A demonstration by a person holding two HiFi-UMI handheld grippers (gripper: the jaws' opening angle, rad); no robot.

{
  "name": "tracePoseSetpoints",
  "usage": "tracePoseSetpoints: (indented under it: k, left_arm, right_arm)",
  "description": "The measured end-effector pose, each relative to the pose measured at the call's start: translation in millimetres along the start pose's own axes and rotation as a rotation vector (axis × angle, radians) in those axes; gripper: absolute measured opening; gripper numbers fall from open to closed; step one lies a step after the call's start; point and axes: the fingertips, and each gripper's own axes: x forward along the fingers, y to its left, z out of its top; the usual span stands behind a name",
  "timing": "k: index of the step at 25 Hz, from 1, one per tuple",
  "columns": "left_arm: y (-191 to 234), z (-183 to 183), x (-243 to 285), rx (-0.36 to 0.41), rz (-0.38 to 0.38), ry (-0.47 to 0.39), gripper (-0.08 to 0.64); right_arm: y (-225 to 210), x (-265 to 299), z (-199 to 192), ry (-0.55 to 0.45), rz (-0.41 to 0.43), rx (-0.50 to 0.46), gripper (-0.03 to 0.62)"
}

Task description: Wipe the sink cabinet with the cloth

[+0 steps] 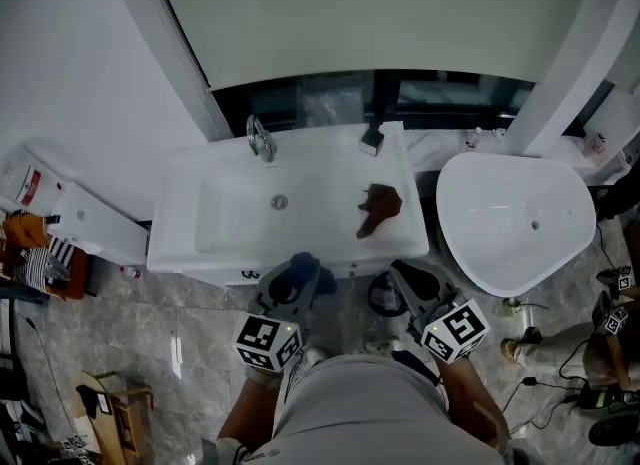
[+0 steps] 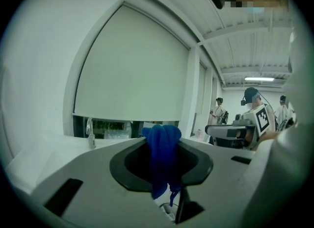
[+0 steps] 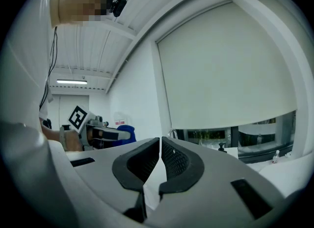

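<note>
Plainly, blue cloth (image 2: 162, 156) in left gripper (image 2: 161, 139).

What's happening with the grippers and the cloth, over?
Left gripper shut on blue cloth, in front of sink cabinet. Right gripper shut, empty. Brown object lies on its top.

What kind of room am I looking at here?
Most likely a bathroom, perhaps a mock-up inside a larger hall: a white sink cabinet with a faucet, a freestanding bathtub beside it, and other people wearing headsets in the background.
</note>
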Motion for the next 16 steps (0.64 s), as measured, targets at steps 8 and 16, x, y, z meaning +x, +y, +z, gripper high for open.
tracePoseSetpoints:
  k: [8, 16]
  left_arm:
    - [-8, -1, 3, 0.002, -0.018, 0.020, 0.098]
    - [-19, -4, 6, 0.002, -0.037, 0.032, 0.098]
  right_arm:
    - [-5, -7, -4, 0.005, -0.017, 0.033, 0.029]
    - [-9, -23, 0, -0.032, -0.042, 0.050, 0.029]
